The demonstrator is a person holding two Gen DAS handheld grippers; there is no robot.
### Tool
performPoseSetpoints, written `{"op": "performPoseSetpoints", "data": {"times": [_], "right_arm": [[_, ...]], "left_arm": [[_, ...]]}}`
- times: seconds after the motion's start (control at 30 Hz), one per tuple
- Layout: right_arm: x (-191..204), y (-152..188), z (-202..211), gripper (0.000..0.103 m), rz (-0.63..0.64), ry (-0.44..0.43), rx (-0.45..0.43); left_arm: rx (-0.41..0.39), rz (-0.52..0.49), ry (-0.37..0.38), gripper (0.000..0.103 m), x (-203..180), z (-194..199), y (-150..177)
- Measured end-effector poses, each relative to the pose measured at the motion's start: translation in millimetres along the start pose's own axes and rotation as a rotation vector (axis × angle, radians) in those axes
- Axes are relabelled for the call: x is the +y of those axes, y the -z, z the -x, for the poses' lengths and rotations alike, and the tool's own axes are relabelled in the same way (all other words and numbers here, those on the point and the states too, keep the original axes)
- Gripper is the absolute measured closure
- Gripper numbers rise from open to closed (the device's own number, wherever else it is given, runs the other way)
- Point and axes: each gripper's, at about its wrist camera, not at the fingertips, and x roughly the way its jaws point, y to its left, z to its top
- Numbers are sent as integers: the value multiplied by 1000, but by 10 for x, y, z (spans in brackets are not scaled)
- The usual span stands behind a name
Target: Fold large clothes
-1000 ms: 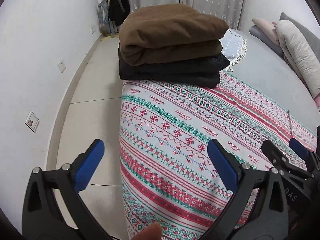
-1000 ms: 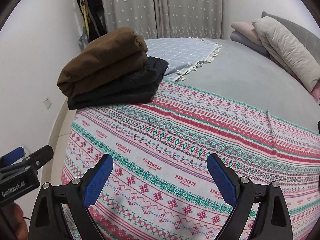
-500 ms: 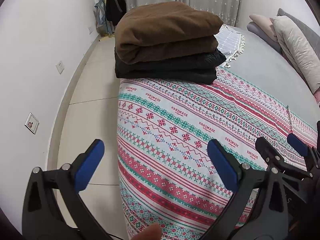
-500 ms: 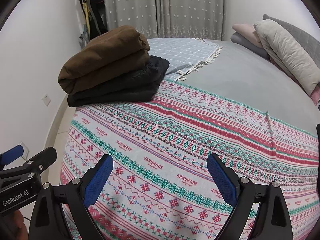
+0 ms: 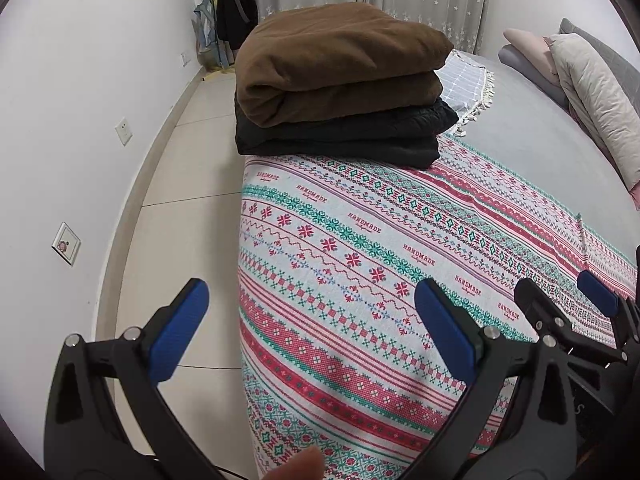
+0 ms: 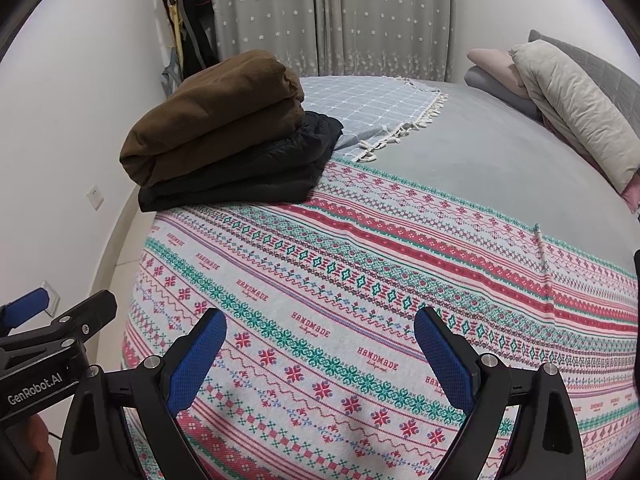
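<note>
A folded brown garment (image 5: 340, 60) (image 6: 216, 120) lies on top of a folded black garment (image 5: 344, 136) (image 6: 248, 176) at the bed's left edge. Both rest on a red, green and white patterned spread (image 5: 360, 264) (image 6: 360, 280). My left gripper (image 5: 316, 328) is open and empty, low over the spread's near corner. My right gripper (image 6: 320, 348) is open and empty above the spread, beside the left one. The right gripper's fingers (image 5: 596, 300) show at the right of the left wrist view. The left gripper's fingers (image 6: 28, 304) appear at the left of the right wrist view.
A grey checked throw with tassels (image 6: 372, 108) lies behind the stack. Pillows (image 6: 568, 100) lean at the bed's far right on the grey sheet (image 6: 480, 152). A white wall (image 5: 80, 120) and tiled floor (image 5: 188, 200) run along the left. Curtains (image 6: 332, 16) hang behind.
Both grippers have drifted slightly toward the stack, which looks a little larger and more central in the left wrist view. Neither gripper has changed its opening.
</note>
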Motion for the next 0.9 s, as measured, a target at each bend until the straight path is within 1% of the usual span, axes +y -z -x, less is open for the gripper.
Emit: {"op": "performPoseSetpoints", "data": {"times": [0.43, 0.9], "right_arm": [[-1, 4, 0, 7, 3, 3, 2], [15, 12, 12, 7, 6, 2, -3]], "left_arm": [[2, -2, -8, 1, -2, 17, 22], [-13, 0, -18, 1, 16, 36, 9]]}}
